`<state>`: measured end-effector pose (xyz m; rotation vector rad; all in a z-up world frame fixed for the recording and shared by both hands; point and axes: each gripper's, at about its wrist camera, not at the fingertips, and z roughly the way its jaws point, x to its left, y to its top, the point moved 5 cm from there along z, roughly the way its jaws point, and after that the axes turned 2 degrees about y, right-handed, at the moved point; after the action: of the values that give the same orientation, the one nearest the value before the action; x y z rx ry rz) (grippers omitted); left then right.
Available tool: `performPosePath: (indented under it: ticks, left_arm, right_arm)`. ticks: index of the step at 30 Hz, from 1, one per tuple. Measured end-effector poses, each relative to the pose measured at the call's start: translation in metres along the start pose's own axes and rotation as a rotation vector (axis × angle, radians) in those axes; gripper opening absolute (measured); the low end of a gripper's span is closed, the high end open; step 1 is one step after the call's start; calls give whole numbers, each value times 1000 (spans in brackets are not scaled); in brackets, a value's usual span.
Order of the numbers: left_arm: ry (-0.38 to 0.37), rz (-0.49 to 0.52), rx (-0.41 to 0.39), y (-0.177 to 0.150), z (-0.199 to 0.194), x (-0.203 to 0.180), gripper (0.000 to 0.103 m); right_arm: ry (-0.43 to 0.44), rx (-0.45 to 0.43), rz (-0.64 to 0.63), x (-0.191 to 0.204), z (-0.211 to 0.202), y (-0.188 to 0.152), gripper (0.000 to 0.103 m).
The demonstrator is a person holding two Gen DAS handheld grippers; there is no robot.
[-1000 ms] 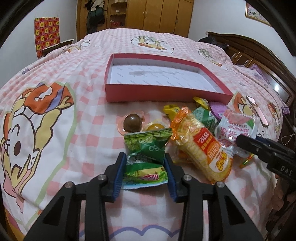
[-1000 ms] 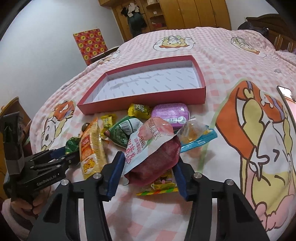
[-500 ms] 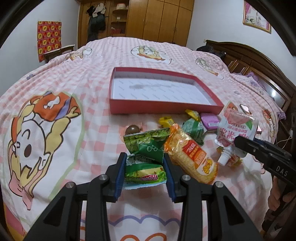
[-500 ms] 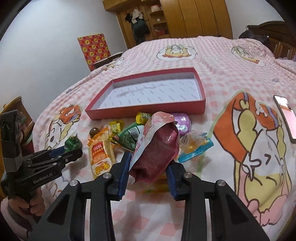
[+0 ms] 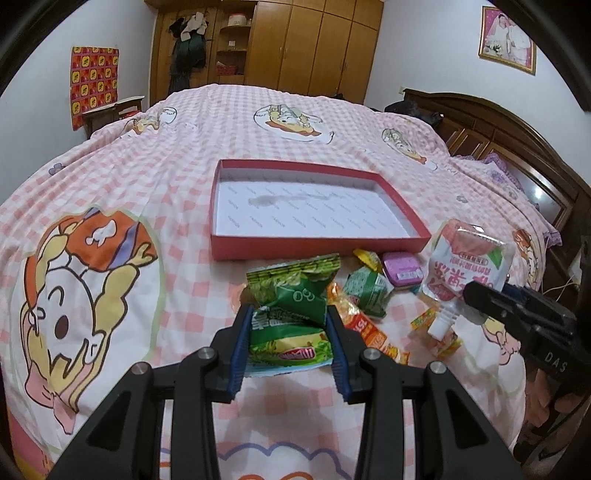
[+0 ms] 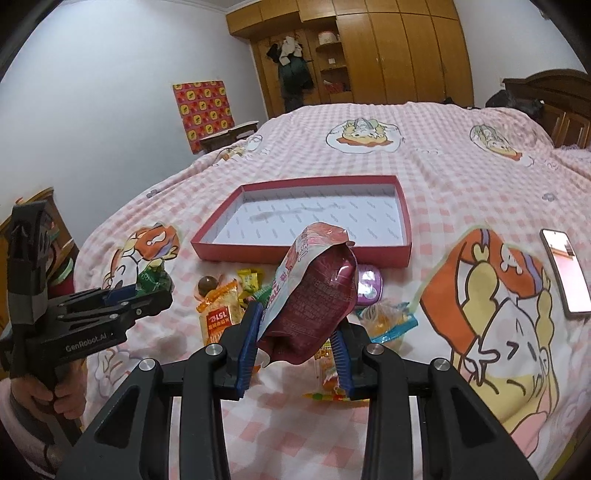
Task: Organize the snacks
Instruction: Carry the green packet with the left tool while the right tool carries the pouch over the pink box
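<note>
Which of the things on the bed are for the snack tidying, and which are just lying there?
For the job:
- red box, nothing in it yet
- green packet, held in the left gripper
- pink pouch, held in the right gripper
- orange packet, purple tin and other loose snacks

Just lying about:
- phone
- bedspread
- wardrobe

Place: a home bedroom
Evidence: bed [image 5: 155, 177] under pink checked cartoon quilt, wooden wardrobe [image 5: 314, 44], carved headboard [image 5: 491, 136], framed portrait [image 5: 508, 35]
</note>
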<state>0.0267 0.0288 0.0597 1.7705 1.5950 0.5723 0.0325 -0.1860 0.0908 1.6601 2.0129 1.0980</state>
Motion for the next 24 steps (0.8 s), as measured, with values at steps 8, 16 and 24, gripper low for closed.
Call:
performPosePath:
  ticks: [8, 16, 24]
  left_arm:
    - [5, 10, -6, 25, 6, -2, 40]
    - [6, 37, -36, 55, 12, -7, 40]
    - [-5, 48, -61, 79, 24, -12, 40]
  right_arm:
    - [14, 3, -5, -5, 1, 14, 37]
    - [14, -3, -46, -8, 2, 38, 37]
    - [8, 1, -71, -14, 15, 58, 37]
